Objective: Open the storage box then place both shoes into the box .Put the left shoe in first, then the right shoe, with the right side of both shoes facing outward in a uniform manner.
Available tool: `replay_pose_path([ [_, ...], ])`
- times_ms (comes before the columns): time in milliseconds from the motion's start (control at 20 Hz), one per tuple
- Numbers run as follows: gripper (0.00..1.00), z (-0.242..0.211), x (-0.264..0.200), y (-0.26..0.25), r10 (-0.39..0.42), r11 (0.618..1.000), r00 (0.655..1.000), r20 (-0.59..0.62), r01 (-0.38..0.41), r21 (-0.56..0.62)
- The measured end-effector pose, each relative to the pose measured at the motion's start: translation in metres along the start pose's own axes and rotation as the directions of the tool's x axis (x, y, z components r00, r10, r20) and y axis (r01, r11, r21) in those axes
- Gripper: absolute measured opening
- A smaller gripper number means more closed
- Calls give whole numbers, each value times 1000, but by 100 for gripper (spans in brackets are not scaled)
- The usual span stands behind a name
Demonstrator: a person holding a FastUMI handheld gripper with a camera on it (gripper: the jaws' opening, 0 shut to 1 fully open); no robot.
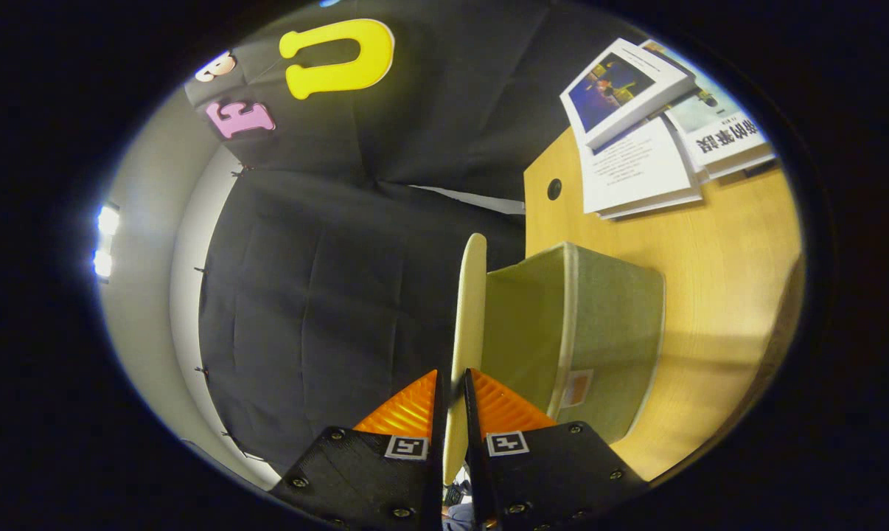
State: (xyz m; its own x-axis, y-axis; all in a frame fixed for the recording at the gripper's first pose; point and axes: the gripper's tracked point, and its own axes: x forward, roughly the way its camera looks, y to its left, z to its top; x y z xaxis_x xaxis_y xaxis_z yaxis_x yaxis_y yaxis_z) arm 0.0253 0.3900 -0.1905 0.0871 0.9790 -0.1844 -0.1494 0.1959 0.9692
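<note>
Storage box [607, 332], one of it, pale green fabric with a lighter trim along its edges and a small patch on one face, sits on the wooden desk [717, 295]. We take that box as our landmark. Its one lid [472, 310], a thin cream panel seen edge-on, stands swung away from the box body, joined along the box's near edge. We see our claw [453, 398] nearly closed, its two fingers [408, 413] pressed on either face of the lid's edge, so the claw is gripping the lid. The lid runs from between the fingers on beyond their tips.

Beyond the box on the same desk we count a small pile of printed matter [643, 140]: three or so booklets overlapping one another; the exact number we cannot tell. Between the box and that pile, near the desk's edge, is one round dark hole [554, 189] in the desk.
</note>
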Motion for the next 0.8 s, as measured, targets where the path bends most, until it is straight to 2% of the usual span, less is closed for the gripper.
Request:
replay_pose_path([
  [550,15,2,70,85,24,986,997,-68,-35,-165],
  [800,15,0,115,103,7,977,996,-89,-26,-211],
])
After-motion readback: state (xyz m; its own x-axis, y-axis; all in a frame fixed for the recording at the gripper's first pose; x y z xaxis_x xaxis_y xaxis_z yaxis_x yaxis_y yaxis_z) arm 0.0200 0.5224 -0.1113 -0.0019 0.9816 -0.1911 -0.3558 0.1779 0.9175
